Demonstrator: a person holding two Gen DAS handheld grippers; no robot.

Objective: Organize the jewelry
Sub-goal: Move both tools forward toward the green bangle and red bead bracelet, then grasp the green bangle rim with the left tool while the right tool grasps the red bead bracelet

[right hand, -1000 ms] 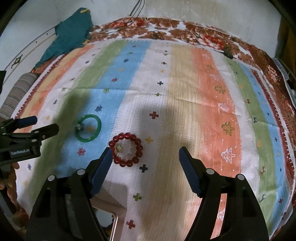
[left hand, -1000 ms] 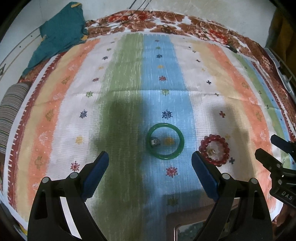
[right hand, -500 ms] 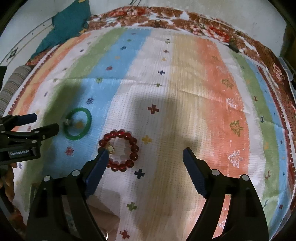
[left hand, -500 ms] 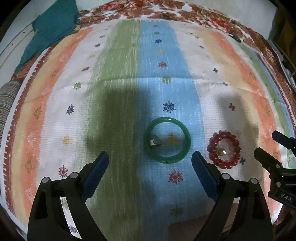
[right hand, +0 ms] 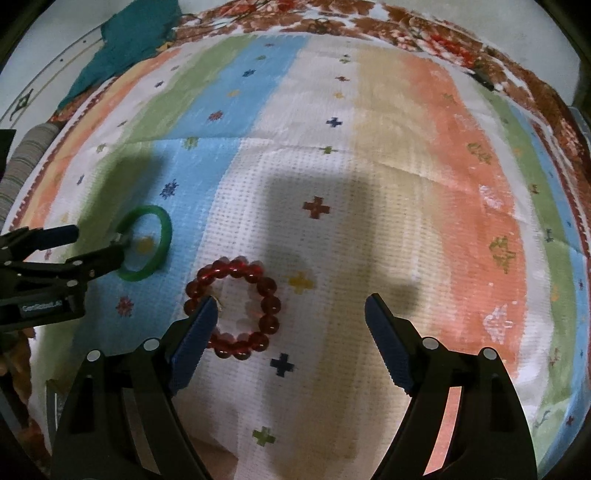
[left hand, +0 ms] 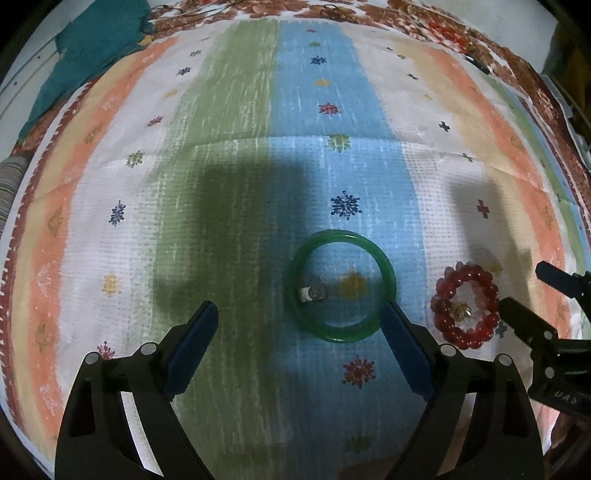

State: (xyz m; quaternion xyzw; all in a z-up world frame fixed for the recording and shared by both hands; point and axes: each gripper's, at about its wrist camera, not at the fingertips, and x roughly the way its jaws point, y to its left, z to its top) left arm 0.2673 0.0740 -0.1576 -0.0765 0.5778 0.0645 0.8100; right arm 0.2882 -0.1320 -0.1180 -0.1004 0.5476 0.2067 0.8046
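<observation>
A green bangle [left hand: 340, 233] lies flat on the blue stripe of the cloth, with a silver ring [left hand: 313, 294] inside it. My left gripper [left hand: 298, 308] hovers just over its near edge; the jaws are closing, nothing pressed between them, and the right fingertip [left hand: 389, 314] is beside the bangle's rim. A red bead bracelet [right hand: 266, 285] lies to the right with a small gold piece [left hand: 461, 312] inside. My right gripper [right hand: 291, 299] stands open over it, its left fingertip [right hand: 207, 314] covering the bracelet's left beads. Each gripper shows in the other's view: left gripper [right hand: 98, 242], right gripper [left hand: 521, 286].
The striped cloth [left hand: 240, 110] covers a floral blanket [left hand: 443, 33]. A teal garment [left hand: 92, 48] lies at the far left corner and a striped cushion [left hand: 9, 177] at the left edge. A small dark object [left hand: 476, 61] sits far right.
Both grippers have come down toward the cloth, so the bangle and bracelet look larger and nearer the fingertips. The right gripper's jaws have spread wider.
</observation>
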